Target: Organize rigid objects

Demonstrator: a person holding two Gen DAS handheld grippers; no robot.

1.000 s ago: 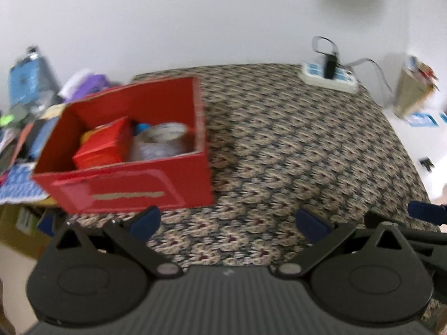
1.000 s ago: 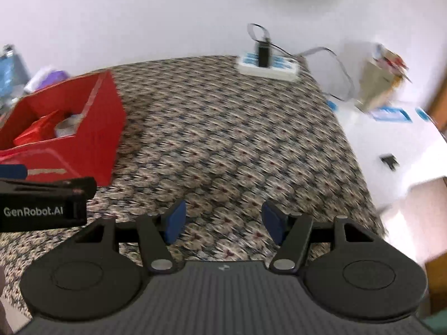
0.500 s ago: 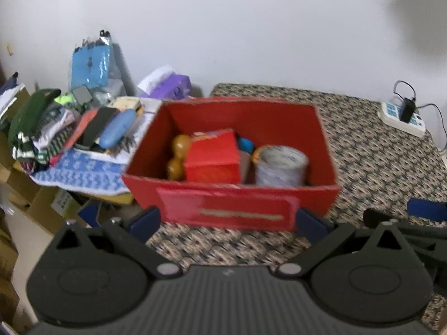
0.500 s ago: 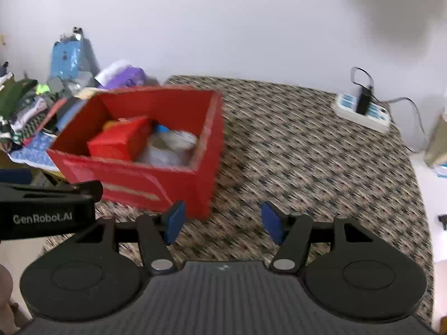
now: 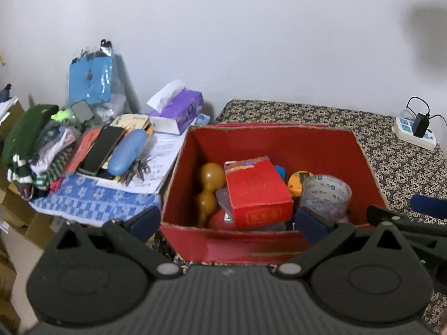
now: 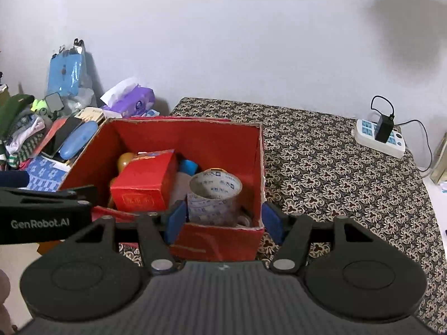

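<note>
A red cardboard box (image 5: 268, 132) (image 6: 181, 124) stands open on the patterned tablecloth (image 6: 335, 181). Inside lie a small red carton (image 5: 257, 189) (image 6: 145, 181), a roll of clear tape (image 5: 327, 195) (image 6: 215, 192), a tan wooden gourd (image 5: 209, 184), a yellow object (image 5: 299, 181) and a blue item (image 6: 188, 167). My left gripper (image 5: 227, 223) hovers open and empty just before the box's near wall. My right gripper (image 6: 223, 220) is open too, with nothing between its pads, in front of the box's right near corner. Both grippers stand side by side.
Left of the box is a cluttered pile: a purple tissue box (image 5: 178, 111), a blue case (image 5: 127, 152), a dark phone (image 5: 102, 148), folded clothes (image 5: 30, 136) and a blue bag (image 5: 89, 83). A white power strip (image 6: 380, 138) with a plugged charger lies at the far right.
Both views have swung left from the bare patterned cloth onto the red box, which now sits centred and closer. Neither gripper's jaws have changed their width.
</note>
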